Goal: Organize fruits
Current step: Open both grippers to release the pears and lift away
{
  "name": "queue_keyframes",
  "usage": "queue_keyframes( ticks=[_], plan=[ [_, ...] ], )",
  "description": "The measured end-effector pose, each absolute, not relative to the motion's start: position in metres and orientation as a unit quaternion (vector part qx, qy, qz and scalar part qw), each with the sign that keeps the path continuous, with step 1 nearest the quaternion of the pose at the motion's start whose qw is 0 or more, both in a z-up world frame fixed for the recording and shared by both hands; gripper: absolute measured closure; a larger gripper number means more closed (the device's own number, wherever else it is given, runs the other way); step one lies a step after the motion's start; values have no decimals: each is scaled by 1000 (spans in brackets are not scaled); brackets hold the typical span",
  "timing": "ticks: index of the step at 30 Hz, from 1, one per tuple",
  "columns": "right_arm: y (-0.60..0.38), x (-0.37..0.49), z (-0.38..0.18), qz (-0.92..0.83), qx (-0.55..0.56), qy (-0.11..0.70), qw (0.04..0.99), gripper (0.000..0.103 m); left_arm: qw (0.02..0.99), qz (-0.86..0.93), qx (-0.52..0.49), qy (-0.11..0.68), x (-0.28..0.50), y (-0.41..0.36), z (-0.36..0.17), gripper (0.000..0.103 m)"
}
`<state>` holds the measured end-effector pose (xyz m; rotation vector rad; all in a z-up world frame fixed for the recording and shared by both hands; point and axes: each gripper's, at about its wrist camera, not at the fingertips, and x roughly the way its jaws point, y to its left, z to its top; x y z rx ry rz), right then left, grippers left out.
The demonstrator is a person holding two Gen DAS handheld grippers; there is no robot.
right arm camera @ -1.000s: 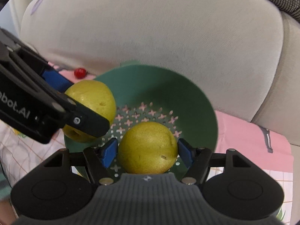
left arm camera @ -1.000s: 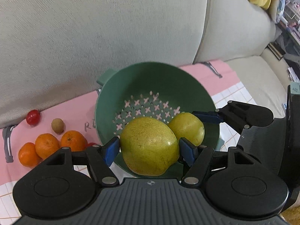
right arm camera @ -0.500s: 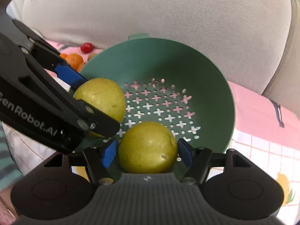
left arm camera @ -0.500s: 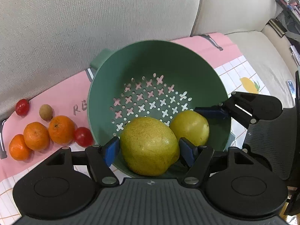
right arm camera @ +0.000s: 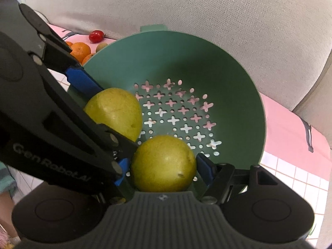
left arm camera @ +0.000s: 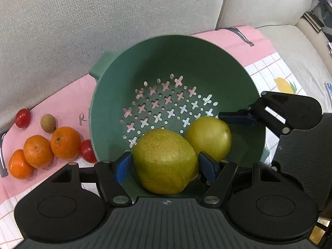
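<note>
The colander [left arm camera: 238, 66] looks like matt green plastic, smooth, its base pierced with cross-shaped and round holes. Both pears [left arm camera: 165, 161] [right arm camera: 164, 164] have yellow-green skin, finely speckled and faintly glossy (the larger one looks slightly rougher). The mandarins [left arm camera: 65, 143] show dimpled, softly shiny peel; the cherry tomatoes [left arm camera: 22, 117] are smooth and glossy. The sofa cushion [left arm camera: 103, 16] is coarse woven beige fabric. The pink cloth [left arm camera: 62, 101] under the fruit looks flat, matt and printed. The gripper bodies [left arm camera: 166, 220] are ribbed matt black plastic with blue pads [left arm camera: 122, 167], which look rubbery.
</note>
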<state>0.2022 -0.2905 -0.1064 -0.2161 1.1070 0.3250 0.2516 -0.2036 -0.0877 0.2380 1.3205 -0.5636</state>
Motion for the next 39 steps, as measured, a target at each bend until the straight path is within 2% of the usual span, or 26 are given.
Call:
queue_keyframes(
  ticks=[3, 7, 10, 23, 39],
  plan=[
    [-293, 202, -107, 150, -110, 518, 835, 25, 747, -258, 114, 602, 250, -206, -87, 22],
    [-292, 199, -107, 144, -130, 517, 834, 25, 755, -263, 120, 588, 245, -206, -79, 18],
    [-293, 196, -100, 140, -122, 509, 840, 18, 762, -267, 105, 581, 243, -202, -70, 15],
    [-285, 169, -57, 113, -113, 476, 865, 16, 816, -233, 100, 519, 210, -170, -17, 15],
    [-237, 100, -16, 108, -8, 410, 906, 15, 873, -160, 122, 444, 140, -106, 26, 15]
  ],
)
